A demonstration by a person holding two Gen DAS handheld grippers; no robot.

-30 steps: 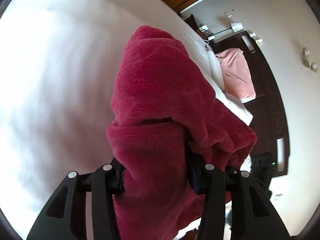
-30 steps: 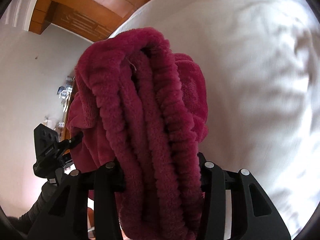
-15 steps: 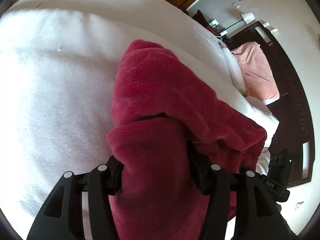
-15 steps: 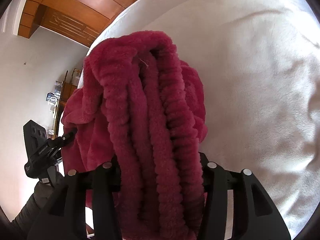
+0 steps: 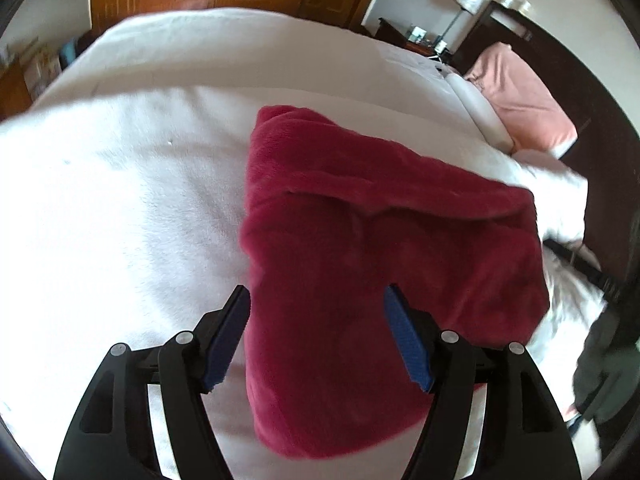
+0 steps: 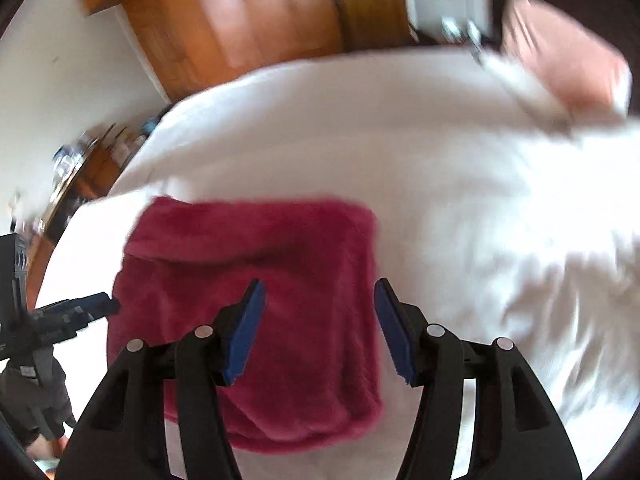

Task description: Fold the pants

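Jaws of both tools stand wide apart and hold nothing. In the left wrist view, the left gripper (image 5: 318, 336) shows its two blue pads at the lower middle of the frame, and the red fleece pants (image 5: 384, 264) lie between and beyond them on the white bed cover (image 5: 120, 208). The cloth fills the gap between the pads, but whether the pads touch it or hang a little above it cannot be told. In the right wrist view, the right gripper (image 6: 318, 328) is open in the same way in the lower middle of the frame, and the pants (image 6: 256, 280) lie under and ahead of it, more toward the lower left.

The pants look like a thick folded bundle, with one layer lying over another and an edge running across it. In the left view, its long axis runs from the lower middle toward the right, so most of the bundle is to the right of the jaws. In the right view, the bundle looks nearly square and reaches left, where the tip of the other tool (image 6: 80, 308) is just beside its left edge. The two grippers thus seem to be at opposite sides of the bundle, about equally near.

Farther out, a pink pillow (image 5: 520, 96) lies in the upper right, well apart from the pants. The fold seems nearly finished. The right view is blurred.
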